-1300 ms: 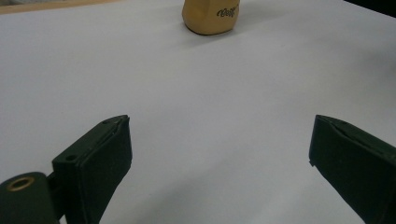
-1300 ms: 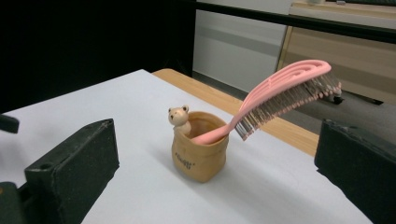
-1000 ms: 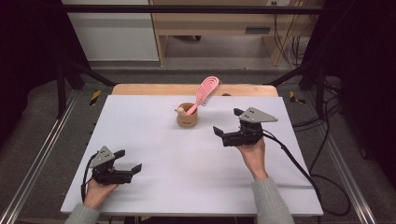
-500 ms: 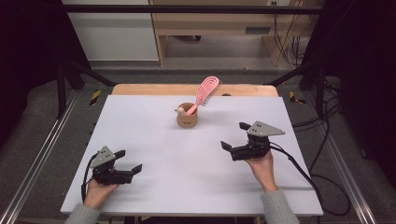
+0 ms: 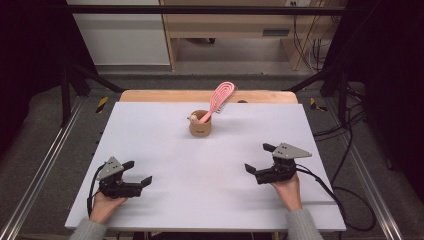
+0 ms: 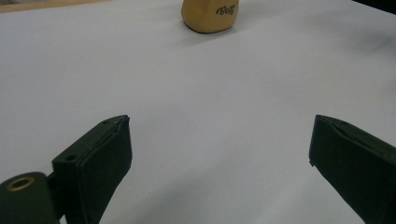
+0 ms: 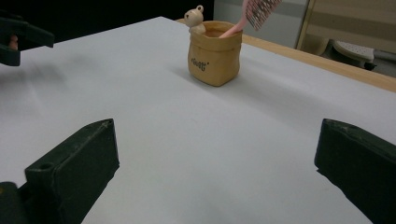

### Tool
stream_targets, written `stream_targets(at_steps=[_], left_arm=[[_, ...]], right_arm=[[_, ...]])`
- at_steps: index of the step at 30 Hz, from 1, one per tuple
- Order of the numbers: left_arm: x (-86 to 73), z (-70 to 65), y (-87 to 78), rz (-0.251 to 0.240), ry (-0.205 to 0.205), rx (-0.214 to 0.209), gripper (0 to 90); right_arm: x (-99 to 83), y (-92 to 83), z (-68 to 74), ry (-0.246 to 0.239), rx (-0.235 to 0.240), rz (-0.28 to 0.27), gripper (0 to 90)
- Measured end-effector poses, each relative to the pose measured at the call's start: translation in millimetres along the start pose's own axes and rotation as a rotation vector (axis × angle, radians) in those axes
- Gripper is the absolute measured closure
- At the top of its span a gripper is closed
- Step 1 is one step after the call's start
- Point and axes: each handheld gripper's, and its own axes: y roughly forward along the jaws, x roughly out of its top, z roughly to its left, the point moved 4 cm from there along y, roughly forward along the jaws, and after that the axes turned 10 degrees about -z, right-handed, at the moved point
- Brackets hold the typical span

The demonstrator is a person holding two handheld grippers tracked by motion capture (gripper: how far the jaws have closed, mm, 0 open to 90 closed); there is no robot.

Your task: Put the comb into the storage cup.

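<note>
Toward the far edge of the white desk (image 5: 150, 130), seen from the high view, a small tan pouch-shaped holder (image 5: 200, 124) stands upright with a pink plastic hairbrush (image 5: 221, 97) leaning out of it, handle down, head tilted to the right. A little beige bear-shaped figure (image 5: 192, 118) peeks over its left rim. I hold my left gripper (image 5: 138, 172) near the front left corner and my right gripper (image 5: 259, 158) near the front right corner, both low over the desk and well apart from the holder. Both have their jaws spread, with nothing between them.

Looking along the left gripper view, I see my two black jaws wide apart over bare white surface, and the base of the tan holder (image 6: 211, 16) far ahead at the top.

Along the right gripper view, my jaws are likewise parted and hold nothing. The holder (image 7: 215, 53) sits ahead with dark lettering on its front, the bear figure (image 7: 194, 19) at its rim and the pink brush (image 7: 254, 14) rising out to the right. My other gripper (image 7: 21, 37) shows at the far left.

I judge the job to be finished, or nearly so: the brush is seated in the holder, and both claws are released and parked at the front edge. Nothing else lies on the desk to be put away.
</note>
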Motion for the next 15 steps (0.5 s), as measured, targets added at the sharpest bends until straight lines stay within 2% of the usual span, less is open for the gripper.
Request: stream_targets(at_steps=[6, 15], left_arm=[[-0.7, -0.1, 0.6, 0.005, 0.003, 0.0, 5.9], [-1.2, -0.5, 1.3, 0.009, 0.006, -0.004, 6.0]], right_arm=[[-11.3, -10.2, -6.0, 0.038, 0.003, -0.007, 0.3], [-23.1, -21.9, -9.9, 0.041, 0.002, -0.004, 0.3]])
